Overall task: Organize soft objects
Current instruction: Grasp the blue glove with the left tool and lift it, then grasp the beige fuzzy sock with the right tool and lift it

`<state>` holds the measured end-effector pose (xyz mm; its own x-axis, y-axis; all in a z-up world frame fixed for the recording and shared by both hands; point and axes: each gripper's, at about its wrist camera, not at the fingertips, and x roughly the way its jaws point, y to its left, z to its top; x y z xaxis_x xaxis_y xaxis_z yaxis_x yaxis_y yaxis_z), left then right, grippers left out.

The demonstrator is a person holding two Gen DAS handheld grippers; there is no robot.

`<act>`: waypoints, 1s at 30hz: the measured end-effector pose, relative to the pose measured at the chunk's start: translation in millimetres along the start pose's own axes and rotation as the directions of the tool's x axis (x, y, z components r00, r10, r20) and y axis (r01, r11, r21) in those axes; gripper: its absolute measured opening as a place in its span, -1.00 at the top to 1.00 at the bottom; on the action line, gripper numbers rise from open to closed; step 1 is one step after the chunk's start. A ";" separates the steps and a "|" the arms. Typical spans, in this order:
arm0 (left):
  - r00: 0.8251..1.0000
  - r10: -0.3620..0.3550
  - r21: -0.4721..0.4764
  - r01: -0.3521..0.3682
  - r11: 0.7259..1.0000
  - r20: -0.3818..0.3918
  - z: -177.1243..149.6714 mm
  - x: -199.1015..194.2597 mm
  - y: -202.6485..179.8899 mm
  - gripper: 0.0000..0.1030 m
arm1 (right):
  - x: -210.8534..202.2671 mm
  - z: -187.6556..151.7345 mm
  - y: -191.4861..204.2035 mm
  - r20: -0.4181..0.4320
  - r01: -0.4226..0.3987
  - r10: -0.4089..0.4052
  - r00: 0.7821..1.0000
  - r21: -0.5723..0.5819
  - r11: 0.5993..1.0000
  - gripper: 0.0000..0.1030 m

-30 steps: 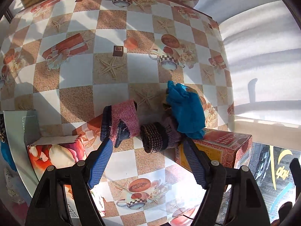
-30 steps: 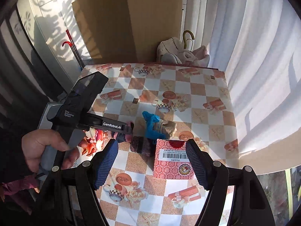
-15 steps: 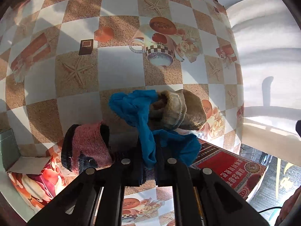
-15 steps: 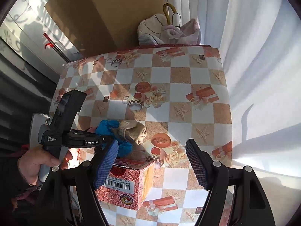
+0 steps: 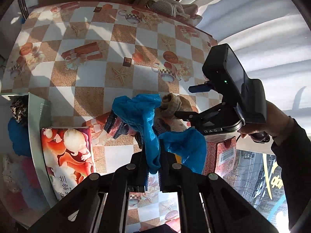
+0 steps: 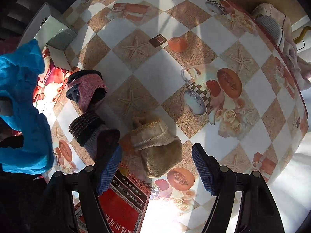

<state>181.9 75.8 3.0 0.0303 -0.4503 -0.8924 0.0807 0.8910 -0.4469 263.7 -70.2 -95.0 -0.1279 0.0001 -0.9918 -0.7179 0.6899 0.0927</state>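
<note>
Left wrist view: left gripper [image 5: 153, 167] is clamped on the blue cloth [image 5: 143, 116], which runs up from between its 2 fingers and drapes ahead of them. Beyond the fingertips lie a pink sock [image 5: 116, 124] and a tan fuzzy sock [image 5: 171, 103] on the table [image 5: 87, 97], covered in a checkered oilcloth with starfish, teacup and rose prints. Left of the tool: an open box [image 5: 66, 151] with a cartoon print and Chinese writing I can't read at this size. Right of the tool: a red carton [image 5: 219, 153] with a barcode label. Right gripper body shows "DAS" lettering, held by a hand [image 5: 272, 120]. White curtain behind.

Right wrist view: right gripper [image 6: 157, 167] points down at the table, jaws spread wide, nothing pinched; tan fuzzy sock sits between and just ahead of its 2 fingers. A striped dark sock [image 6: 87, 128] is just beside the left finger, pink sock farther left. Red carton under the tool shows Chinese text, upside down. Blue cloth hangs at far left.
</note>
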 end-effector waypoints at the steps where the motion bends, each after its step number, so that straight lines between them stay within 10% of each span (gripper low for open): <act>1: 1.000 0.017 0.017 -0.017 1.000 0.008 -12.3 -7.7 2.7 0.84 | 9.5 2.3 1.7 -0.030 0.014 -0.014 0.999 -0.015 1.000 -0.20; 2: 0.999 0.046 0.036 -0.047 0.998 0.011 -25.1 -13.3 5.8 0.84 | 19.6 3.7 3.5 -0.062 0.025 -0.027 0.998 -0.033 0.999 0.48; 3: 0.997 0.076 0.055 -0.076 0.996 0.005 -39.0 -16.3 9.6 0.84 | 26.9 3.7 5.5 -0.085 0.027 -0.031 0.996 -0.047 0.999 0.70; 9: 0.985 0.159 0.107 -0.151 0.983 -0.063 -117.6 -18.0 45.1 0.84 | -30.1 -20.0 7.4 0.081 0.069 -0.071 0.994 0.021 0.997 0.76; 13: 0.979 0.165 0.161 -0.145 0.976 -0.122 -163.4 -7.4 59.6 0.84 | -141.5 -73.2 32.6 0.354 0.056 -0.084 0.932 0.088 0.995 0.76; 17: 0.967 0.173 0.217 -0.131 0.967 -0.187 -198.4 17.4 65.1 0.84 | -195.3 -125.9 111.4 0.456 0.033 -0.064 0.888 0.075 0.997 0.75; 24: 0.960 0.205 0.184 -0.171 0.968 -0.189 -213.4 68.3 71.6 0.74 | -49.1 -181.9 203.4 0.217 -0.185 0.130 0.967 0.253 0.950 0.75; 28: 0.952 0.249 0.155 -0.223 0.962 -0.178 -211.5 82.1 74.5 -0.12 | 20.7 -192.7 210.1 0.130 -0.202 0.161 0.978 0.422 0.884 0.52; 30: 0.954 0.237 0.148 -0.212 0.966 -0.182 -213.5 81.6 76.0 -0.24 | 28.9 -195.5 215.9 0.118 -0.174 0.135 0.984 0.439 0.882 0.13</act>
<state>-22.2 119.3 -117.2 -0.1334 -0.2075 -0.9691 0.2187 0.9476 -0.2329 -28.8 -62.8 -86.5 -0.1422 0.1788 -0.9736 -0.3107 0.9258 0.2154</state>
